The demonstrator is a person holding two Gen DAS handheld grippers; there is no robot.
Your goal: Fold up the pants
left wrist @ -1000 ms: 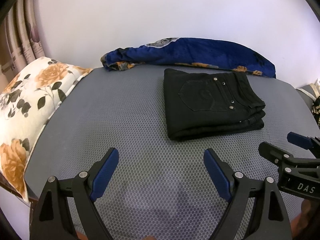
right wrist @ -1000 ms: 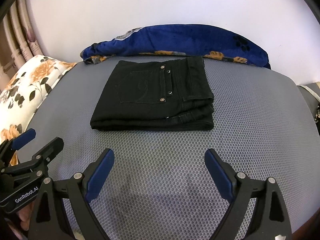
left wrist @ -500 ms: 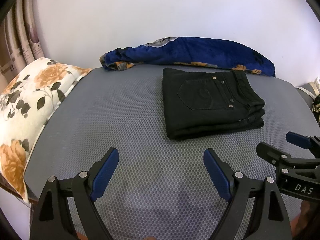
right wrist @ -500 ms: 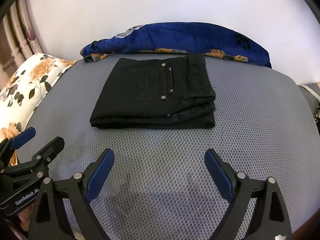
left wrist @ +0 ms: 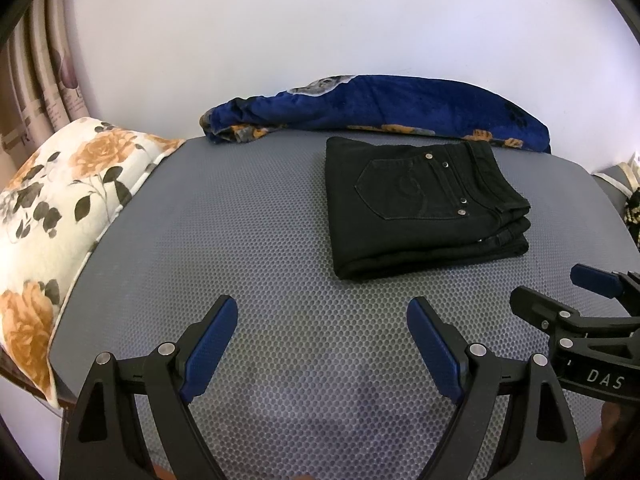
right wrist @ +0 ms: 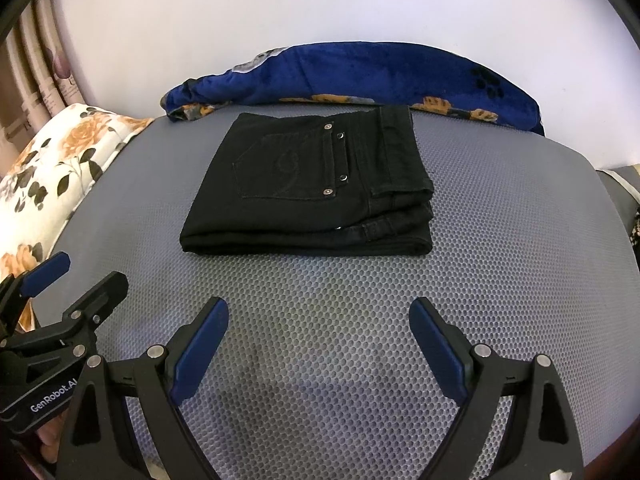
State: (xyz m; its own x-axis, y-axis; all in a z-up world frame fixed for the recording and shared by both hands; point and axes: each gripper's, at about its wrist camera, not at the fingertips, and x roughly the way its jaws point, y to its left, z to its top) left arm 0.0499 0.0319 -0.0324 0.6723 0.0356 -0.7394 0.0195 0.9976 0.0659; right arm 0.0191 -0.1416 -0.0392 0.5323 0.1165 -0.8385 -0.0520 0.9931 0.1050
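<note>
Black pants point(left wrist: 416, 204) point(right wrist: 316, 184) lie folded into a compact stack on the grey honeycomb mat point(left wrist: 248, 248) point(right wrist: 520, 248), back pocket and rivets facing up. My left gripper point(left wrist: 322, 320) hovers open over bare mat, nearer than the pants and to their left, nothing between its blue pads. My right gripper point(right wrist: 318, 320) is open too, just in front of the stack's near edge and apart from it. Each gripper shows at the edge of the other's view: the right gripper point(left wrist: 560, 296) and the left gripper point(right wrist: 76, 276).
A rolled blue floral blanket point(left wrist: 380, 112) point(right wrist: 360, 76) lies along the wall behind the pants. A white pillow with orange roses point(left wrist: 48, 208) point(right wrist: 52, 164) sits at the mat's left edge. Curtains point(left wrist: 36, 92) hang far left. Grey fabric point(right wrist: 618, 184) shows at the right edge.
</note>
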